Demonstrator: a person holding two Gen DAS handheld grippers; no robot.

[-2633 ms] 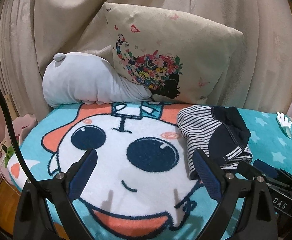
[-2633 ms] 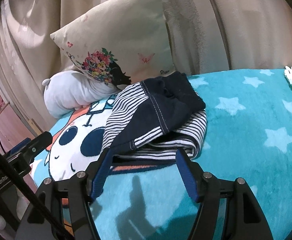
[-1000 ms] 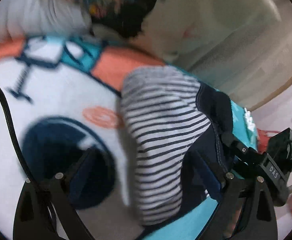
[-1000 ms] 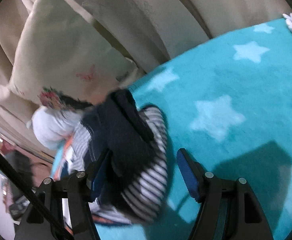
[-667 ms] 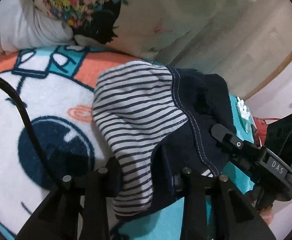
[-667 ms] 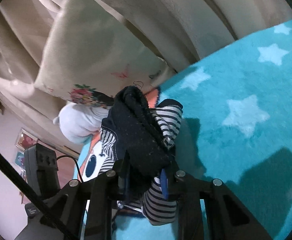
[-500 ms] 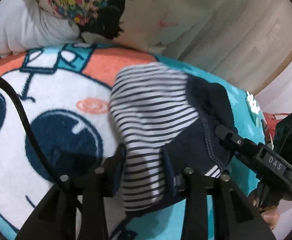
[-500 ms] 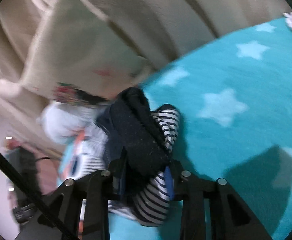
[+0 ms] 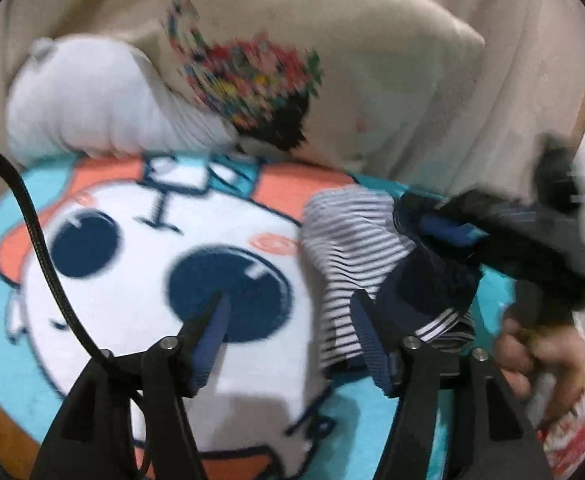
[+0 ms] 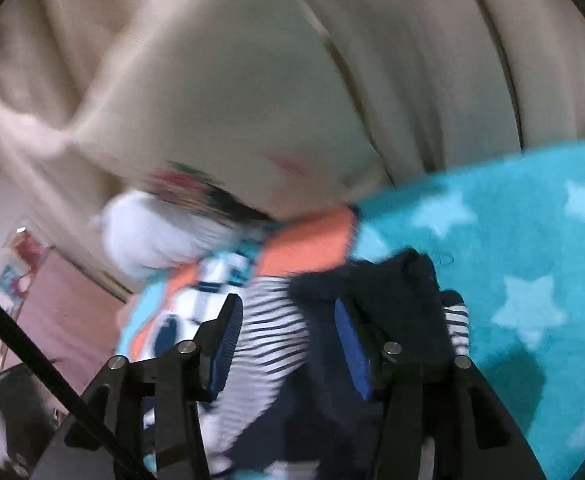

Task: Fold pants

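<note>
The folded pants [image 9: 356, 256], white with navy stripes and a plain navy panel, lie in a bundle on the cartoon-face blanket [image 9: 132, 280]. My left gripper [image 9: 292, 336] is open and empty, just left of the bundle, its right finger beside the striped edge. My right gripper [image 10: 288, 340] is open, its fingers standing apart on either side of the pants [image 10: 276, 332]. In the left wrist view the right gripper [image 9: 452, 236] lies over the navy part. Both views are motion-blurred.
A cream pillow with a flower print [image 9: 292, 60] and a white plush [image 9: 100, 108] lie behind the pants against a beige curtain. The star-patterned teal blanket [image 10: 532, 240] extends to the right. The bed's edge drops off at the left [image 10: 52, 300].
Both grippers were shut on the pants half a second ago and have since opened. The left gripper has drawn back and to the left; the bundle rests on the blanket.
</note>
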